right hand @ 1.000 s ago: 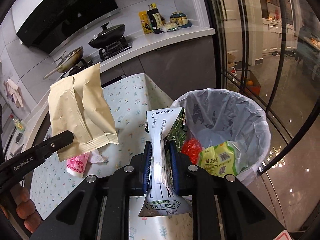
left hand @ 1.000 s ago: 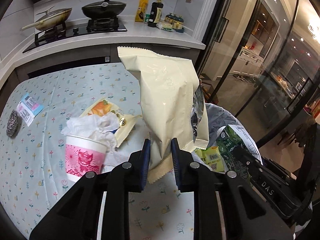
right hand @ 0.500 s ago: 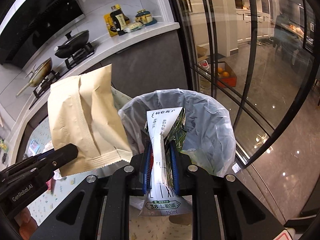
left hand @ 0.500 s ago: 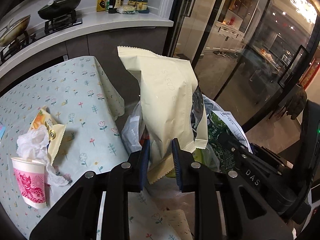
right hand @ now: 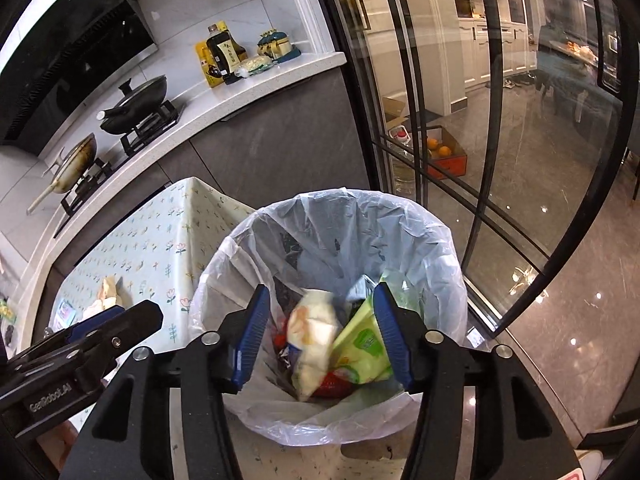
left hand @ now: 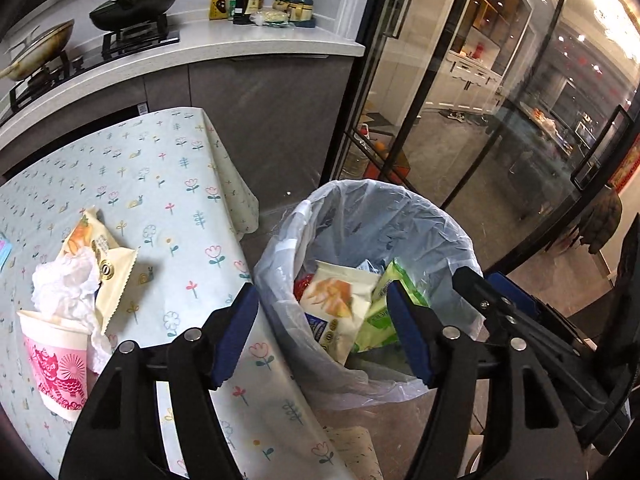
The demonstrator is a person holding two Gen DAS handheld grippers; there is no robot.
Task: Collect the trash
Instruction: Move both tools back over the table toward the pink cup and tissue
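Left tool (left hand: 322, 334), right tool (right hand: 320, 338): jaws opening, empty.

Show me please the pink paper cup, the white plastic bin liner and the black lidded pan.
pink paper cup (left hand: 56, 364), left wrist view, printed side wall
white plastic bin liner (right hand: 360, 216), right wrist view, far inner wall
black lidded pan (left hand: 134, 0), left wrist view, lid

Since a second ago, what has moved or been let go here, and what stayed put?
Both tools swung from the table to above the trash bin and their jaws are opening. The left tool let go of the cream snack bag; the right tool let go of the milk carton. Both dropped into the bin, nothing between the jaws now. The pink paper cup and wrapper on the table stayed.
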